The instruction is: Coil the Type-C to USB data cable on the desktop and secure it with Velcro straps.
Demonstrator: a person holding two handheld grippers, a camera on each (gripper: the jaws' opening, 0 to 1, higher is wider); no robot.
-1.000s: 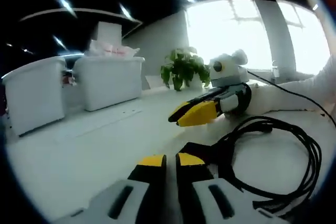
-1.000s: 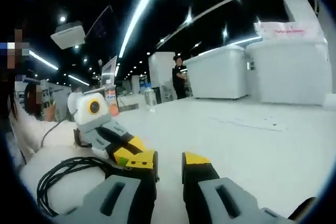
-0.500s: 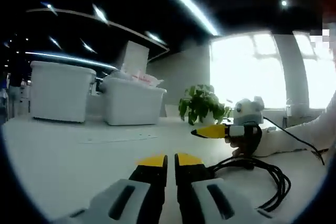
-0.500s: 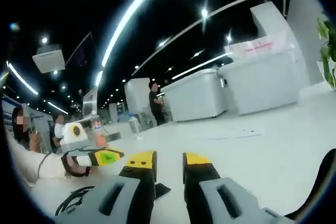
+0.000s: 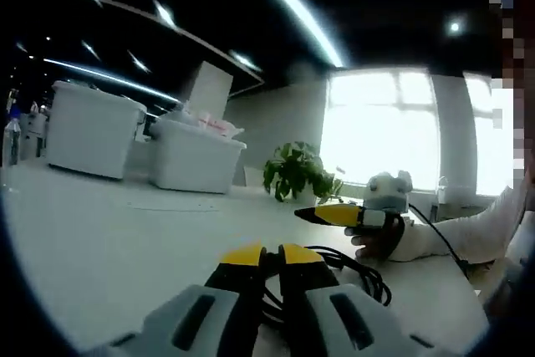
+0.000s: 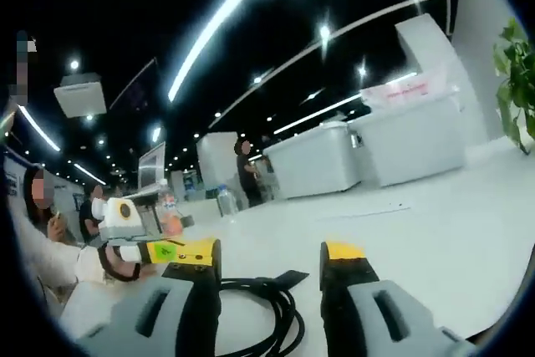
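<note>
Low in both frames, on a white desktop (image 5: pixel 100 240) in a bright open-plan hall, a black data cable (image 6: pixel 267 307) lies in loose loops as a person works over it with two hand-held tongs. Seen from the left gripper view, the left gripper (image 5: pixel 272 255) has its yellow-tipped jaws drawn close together with only a thin slit between them, and the cable (image 5: pixel 351 272) curls just behind and to the right of those tips; whether a strand is pinched in the slit cannot be told. Right of centre in that view the right gripper (image 5: pixel 322 213) hangs above the desk, with a sleeve in white running off toward the right edge. From the right gripper view the right tongs (image 6: pixel 272 250) stand well apart, the cable's bends lying between and just below the two jaws, and a small dark flat tab, possibly the Velcro strap (image 6: pixel 288 277), rests near the loops. At the left of that frame the left gripper (image 6: pixel 188 250) shows in the person's hand.

By the look of it the cable is light, limp and somewhat springy, likely to uncoil if released, so a firm pinch across several gathered strands at one side of the bundle seems the sound hold, leaving the other tongs free for the strap. Its plug ends are too small to pick out. White storage bins (image 5: pixel 196 156) and a potted plant (image 5: pixel 292 175) stand at the far edge of the desk
</note>
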